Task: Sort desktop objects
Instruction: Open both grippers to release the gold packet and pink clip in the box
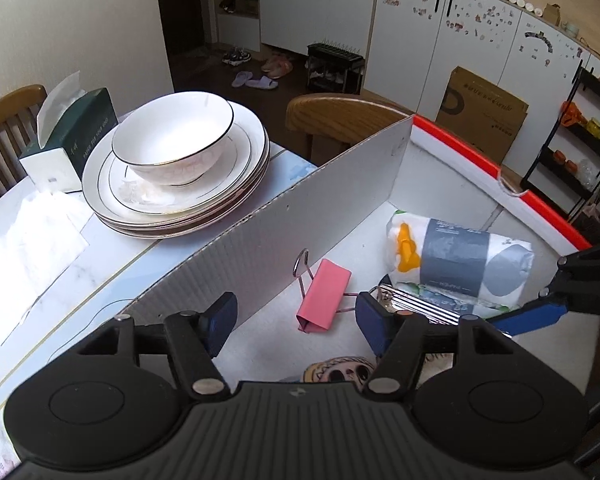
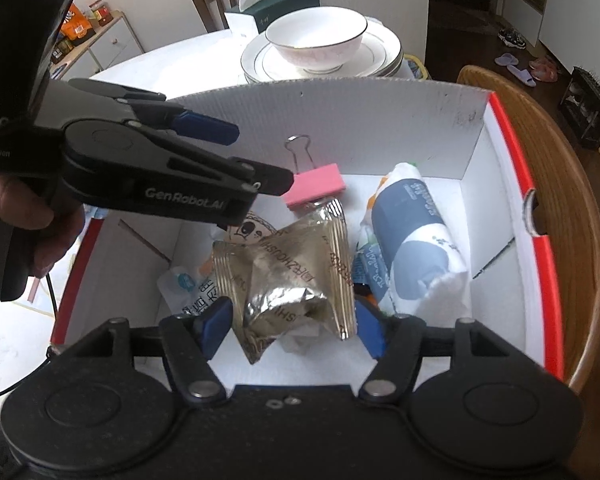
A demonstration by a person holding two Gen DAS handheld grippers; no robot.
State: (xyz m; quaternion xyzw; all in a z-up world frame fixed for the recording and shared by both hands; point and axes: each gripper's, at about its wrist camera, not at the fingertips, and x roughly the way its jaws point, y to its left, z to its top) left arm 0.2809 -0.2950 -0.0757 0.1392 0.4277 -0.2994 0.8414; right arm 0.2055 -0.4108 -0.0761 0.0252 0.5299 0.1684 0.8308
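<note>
A white cardboard box with a red rim holds a pink binder clip, a wrapped tissue pack and a silver foil snack packet. My left gripper is open and empty above the box, close over the pink clip. My right gripper is open with its jaws on either side of the foil packet, which lies on the other items. One right finger shows at the right edge of the left wrist view.
A white bowl sits on stacked plates beside a green tissue box and a loose tissue on the marble table. Wooden chairs stand at the table.
</note>
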